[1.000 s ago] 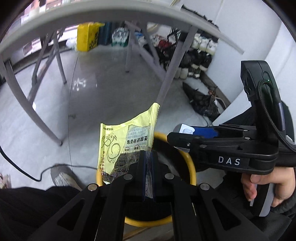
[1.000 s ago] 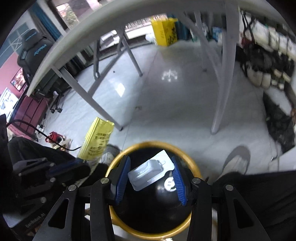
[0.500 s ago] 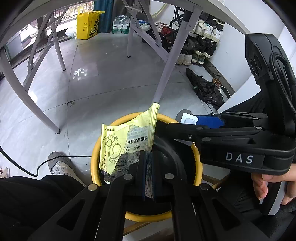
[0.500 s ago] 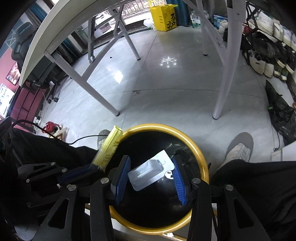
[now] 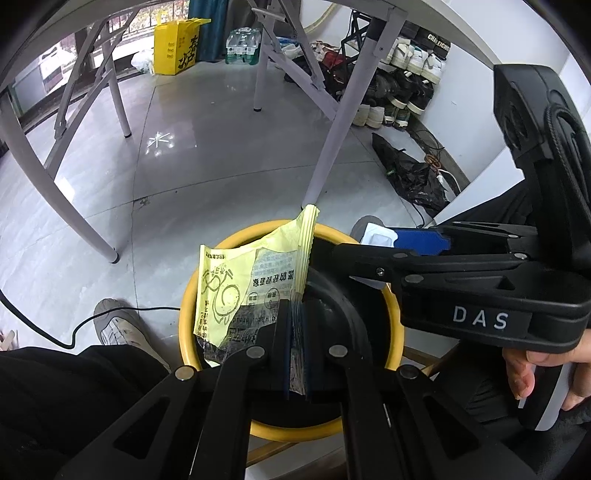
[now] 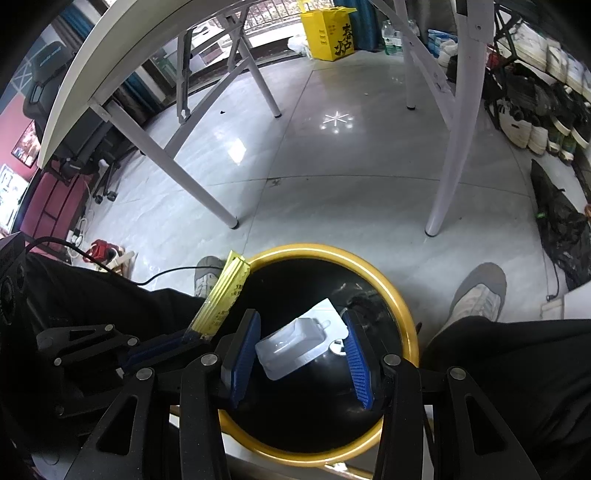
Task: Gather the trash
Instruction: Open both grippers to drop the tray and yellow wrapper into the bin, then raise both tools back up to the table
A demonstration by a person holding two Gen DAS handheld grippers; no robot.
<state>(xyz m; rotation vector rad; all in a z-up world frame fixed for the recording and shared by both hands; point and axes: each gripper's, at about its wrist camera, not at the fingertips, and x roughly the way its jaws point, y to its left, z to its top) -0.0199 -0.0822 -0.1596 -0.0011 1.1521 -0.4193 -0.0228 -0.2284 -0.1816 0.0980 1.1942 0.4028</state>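
While held over the yellow-rimmed bin (image 6: 404, 306), a yellow wrapper (image 5: 236, 288) is pinched by the left gripper (image 5: 295, 350). A clear blister pack (image 6: 299, 341) lies between the parted fingers (image 6: 242, 354) of the right gripper (image 6: 299, 356); contact cannot be told.

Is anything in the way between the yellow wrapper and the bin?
Nothing visible. The yellow wrapper, pinched in the left gripper, hangs above the open bin. The right gripper is beside it, not underneath.

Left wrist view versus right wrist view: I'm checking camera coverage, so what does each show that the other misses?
Only the left wrist view shows the printed face of the yellow wrapper, the hand on the right gripper's handle, and the floor cables.

Only the right wrist view shows the clear blister pack whole between the right gripper fingers, and an office chair.

Both show the left gripper pinching the wrapper, the yellow-rimmed bin and the yellow box.
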